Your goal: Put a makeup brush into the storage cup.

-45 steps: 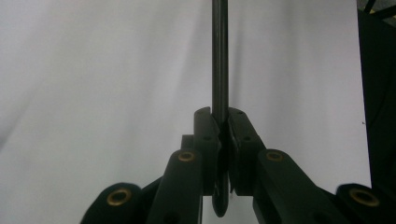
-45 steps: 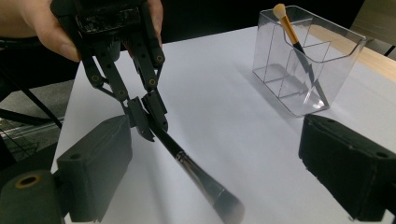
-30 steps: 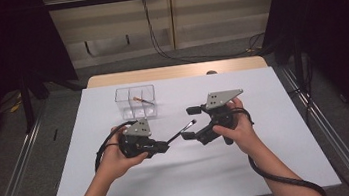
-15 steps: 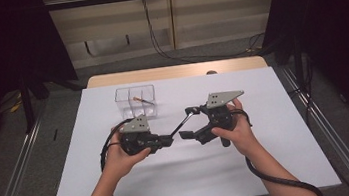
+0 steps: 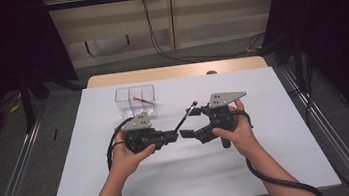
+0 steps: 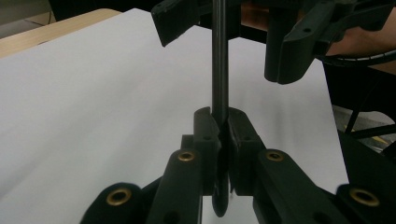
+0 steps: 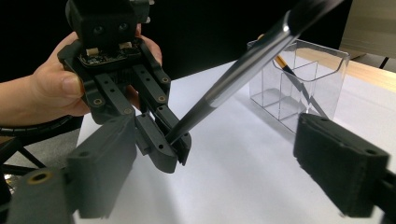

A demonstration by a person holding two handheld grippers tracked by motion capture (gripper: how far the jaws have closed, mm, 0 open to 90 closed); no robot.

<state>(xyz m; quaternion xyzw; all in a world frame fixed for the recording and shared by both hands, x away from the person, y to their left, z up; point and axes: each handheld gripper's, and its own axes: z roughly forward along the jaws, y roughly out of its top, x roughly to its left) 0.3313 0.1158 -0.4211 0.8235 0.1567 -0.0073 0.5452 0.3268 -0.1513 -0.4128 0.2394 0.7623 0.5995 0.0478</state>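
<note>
My left gripper (image 5: pixel 173 137) (image 6: pixel 223 135) is shut on the lower end of a slim dark brush (image 5: pixel 186 114) (image 6: pixel 219 56). The brush rises at a slant toward the back right, its pale tip uppermost. My right gripper (image 5: pixel 187 133) (image 7: pixel 224 177) is open, and the brush's shaft (image 7: pixel 243 60) passes between its two wide-apart jaws without touching them. In the right gripper view the left gripper (image 7: pixel 170 144) faces me, held by a hand. A clear divided box (image 5: pixel 135 100) (image 7: pixel 299 79) stands behind on the white table, with an orange-handled brush (image 5: pixel 141 101) leaning inside.
The white table top (image 5: pixel 270 156) spreads wide to the front and right. A wooden strip (image 5: pixel 174 72) runs along its far edge. Cables trail from both grippers over the near side. Dark curtains and metal rails flank the table.
The left gripper has carried the brush to the right, toward the right gripper. The two grippers now nearly meet, and the shaft lies between the right gripper's open jaws.
</note>
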